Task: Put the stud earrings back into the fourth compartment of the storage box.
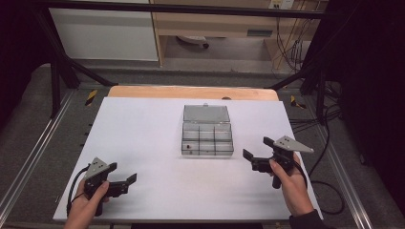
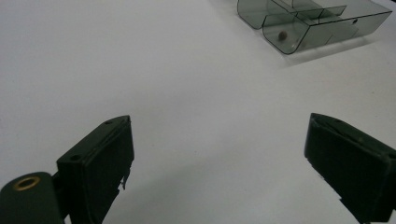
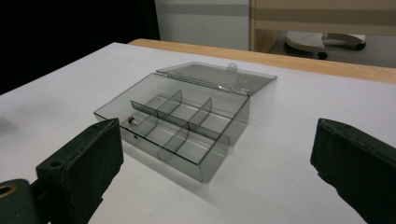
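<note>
Clear plastic box (image 1: 207, 137) sits mid-table (image 1: 143, 143), lid open and laid back, dividers splitting it into compartments. One small round item (image 3: 132, 120) in a near-left corner compartment, probably a bead, too small to tell. Left gripper (image 1: 123, 177) and right gripper (image 1: 256, 147) both released, jaws wide apart, nothing held, each well apart from the box.

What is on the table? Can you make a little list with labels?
box: clear plastic box with compartments, mid-table
lid: open, laid back flat
inside: one small round thing in a near-left corner compartment
left gripper: open, holds nothing, near-left of the box
right gripper: open, holds nothing, right of the box
table: white top
</note>
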A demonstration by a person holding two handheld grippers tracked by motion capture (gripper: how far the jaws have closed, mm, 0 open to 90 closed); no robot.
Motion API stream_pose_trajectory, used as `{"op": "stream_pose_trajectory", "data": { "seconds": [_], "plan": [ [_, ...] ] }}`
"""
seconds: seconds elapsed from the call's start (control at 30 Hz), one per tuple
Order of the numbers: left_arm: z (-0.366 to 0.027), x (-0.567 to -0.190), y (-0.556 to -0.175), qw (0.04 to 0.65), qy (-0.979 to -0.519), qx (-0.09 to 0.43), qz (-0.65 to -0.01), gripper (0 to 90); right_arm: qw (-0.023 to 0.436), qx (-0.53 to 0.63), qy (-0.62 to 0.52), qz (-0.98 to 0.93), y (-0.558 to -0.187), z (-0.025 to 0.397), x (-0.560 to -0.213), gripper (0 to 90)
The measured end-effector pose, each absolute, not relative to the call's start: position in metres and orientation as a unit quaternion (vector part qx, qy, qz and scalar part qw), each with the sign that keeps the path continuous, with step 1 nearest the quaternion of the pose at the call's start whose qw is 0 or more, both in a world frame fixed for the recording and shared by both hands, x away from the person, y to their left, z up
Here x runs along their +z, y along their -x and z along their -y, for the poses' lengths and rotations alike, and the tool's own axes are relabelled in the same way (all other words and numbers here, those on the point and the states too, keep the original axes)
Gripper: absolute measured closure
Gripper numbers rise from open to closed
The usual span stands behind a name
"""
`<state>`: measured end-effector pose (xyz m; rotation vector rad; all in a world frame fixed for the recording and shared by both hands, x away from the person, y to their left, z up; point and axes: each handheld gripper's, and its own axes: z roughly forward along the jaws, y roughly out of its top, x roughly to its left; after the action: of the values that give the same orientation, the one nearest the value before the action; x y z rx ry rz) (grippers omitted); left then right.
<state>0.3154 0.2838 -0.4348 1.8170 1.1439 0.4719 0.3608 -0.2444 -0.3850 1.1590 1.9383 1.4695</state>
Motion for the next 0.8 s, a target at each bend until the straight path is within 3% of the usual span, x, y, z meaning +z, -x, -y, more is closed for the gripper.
{"op": "stream_pose_trajectory", "data": {
  "seconds": [0.4, 0.8],
  "plan": [
    [-0.283, -0.431, -0.304, 0.470, -0.733, 0.197, -0.452, 8.5, 0.210, 0.509, -0.442, -0.708, -0.336, 0.261, -0.428, 2.3],
    [-0.280, -0.430, -0.306, 0.475, -0.734, 0.197, -0.444, 8.6, 0.188, 0.487, -0.416, -0.745, -0.337, 0.235, -0.446, 2.4]
  ]
}}
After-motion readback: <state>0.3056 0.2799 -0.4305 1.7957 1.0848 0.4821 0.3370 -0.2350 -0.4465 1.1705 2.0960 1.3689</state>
